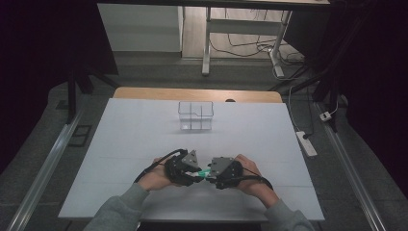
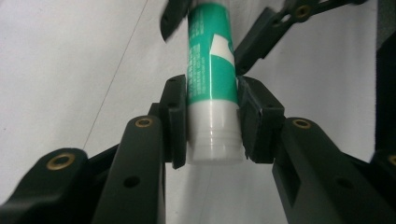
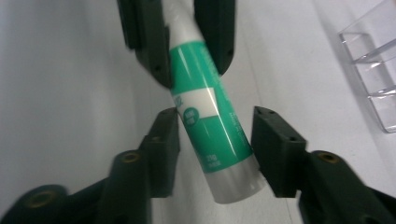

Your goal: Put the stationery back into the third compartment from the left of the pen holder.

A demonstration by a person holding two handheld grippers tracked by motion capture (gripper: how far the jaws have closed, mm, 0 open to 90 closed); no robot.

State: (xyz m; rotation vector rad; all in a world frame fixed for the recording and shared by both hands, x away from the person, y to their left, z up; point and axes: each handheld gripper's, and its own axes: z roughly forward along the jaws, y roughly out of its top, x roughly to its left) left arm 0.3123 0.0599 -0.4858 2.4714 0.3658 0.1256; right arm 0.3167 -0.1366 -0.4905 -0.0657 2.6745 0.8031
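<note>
Jaws of the left gripper (image 2: 212,123) clamp the glue stick (image 2: 211,74) at its white cap end; right gripper (image 3: 215,149) jaws stand apart around its body. It looks light, stiff, smooth, likely slippery.

Table (image 1: 144,144): white top, wood edge along the far side.
One clear divided organizer (image 1: 196,116) stands directly on it, upper centre of the high view, well apart from the near edge; it also shows at right edge of the right gripper view.
</note>
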